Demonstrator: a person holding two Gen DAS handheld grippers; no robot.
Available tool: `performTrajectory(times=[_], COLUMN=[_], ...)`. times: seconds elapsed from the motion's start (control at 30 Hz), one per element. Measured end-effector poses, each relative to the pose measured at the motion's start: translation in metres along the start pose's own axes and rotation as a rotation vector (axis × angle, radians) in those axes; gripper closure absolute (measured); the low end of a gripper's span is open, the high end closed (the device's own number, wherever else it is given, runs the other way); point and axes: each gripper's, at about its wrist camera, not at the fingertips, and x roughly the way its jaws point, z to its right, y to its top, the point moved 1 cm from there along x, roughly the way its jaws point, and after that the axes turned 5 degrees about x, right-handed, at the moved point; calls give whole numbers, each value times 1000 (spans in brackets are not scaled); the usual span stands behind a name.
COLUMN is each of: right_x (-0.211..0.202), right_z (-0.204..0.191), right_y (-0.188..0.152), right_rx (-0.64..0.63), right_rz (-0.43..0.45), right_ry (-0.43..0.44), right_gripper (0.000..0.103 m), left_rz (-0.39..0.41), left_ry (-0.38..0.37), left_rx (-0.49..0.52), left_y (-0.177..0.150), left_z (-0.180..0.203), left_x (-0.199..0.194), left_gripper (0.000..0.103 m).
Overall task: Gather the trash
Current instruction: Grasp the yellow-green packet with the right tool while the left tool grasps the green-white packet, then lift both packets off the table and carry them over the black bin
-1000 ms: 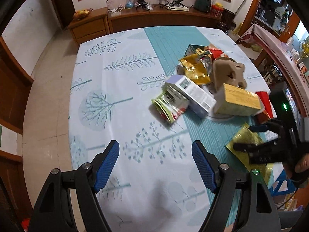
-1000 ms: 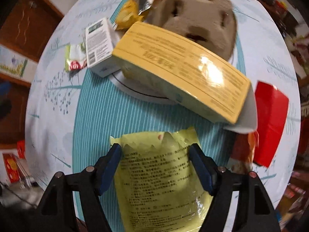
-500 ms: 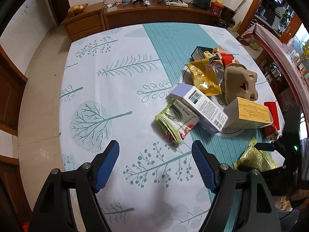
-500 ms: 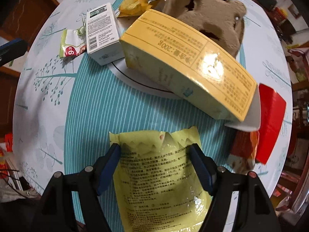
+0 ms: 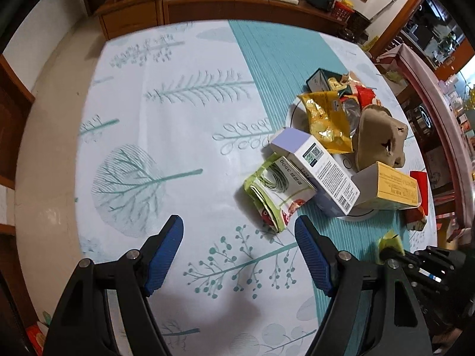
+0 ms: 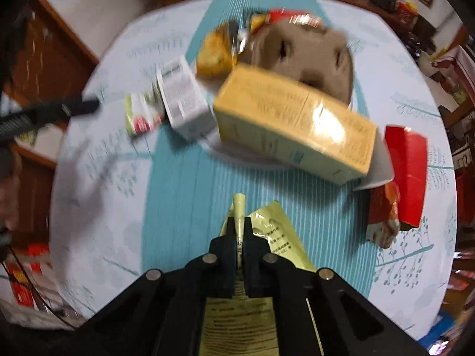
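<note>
The right gripper [image 6: 239,231] has its jaws clamped on a crumpled yellow wrapper [image 6: 267,234] (printed, creased upward). The left gripper [image 5: 239,244] has its jaws apart above the worktop [image 5: 178,154]

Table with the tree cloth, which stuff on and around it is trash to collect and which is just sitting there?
Trash to collect:
yellow packet, pinched in the right gripper
green wrapper
white box
yellow box
gold bag
cardboard tray
red box

Just lying about:
sideboard
white plate
</note>
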Motion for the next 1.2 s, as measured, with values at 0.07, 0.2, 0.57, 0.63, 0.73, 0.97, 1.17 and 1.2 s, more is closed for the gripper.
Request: performTrajectory(times=[0.07,0.2,0.57,0.63,0.73,0.97,1.17,1.2], right_x=[-14,-34,-46,-45,-45,-57,-85,-90], right_z=[-1,-6,1,4,5,5,6,8], right_y=[0,2,3,-1,-5,-19,-35,-39], right_rx=[38,72,107,112,111,97,43,33], right_rz=[89,213,294,291,290,299,337,346], right_ry=[40,80,127,132,138,154,185,190], right_gripper=[101,101,101,101,101,101,101,101], left_rz=[-21,-64,-98,-82,-73,-32,16,28], left_ry=[-17,-56,-100,-103,-86,-57,-27,-19], left_rx=[-19,-52,-76,-89,-91,-71,-11,-2], left_y=[3,9,15,13,8,-16,-51,-59], left_z=[-1,1,11,10,9,15,46,55], left_x=[9,28,58,53,44,0,-50,-60], left_gripper=[27,29,90,94,97,97,98,98])
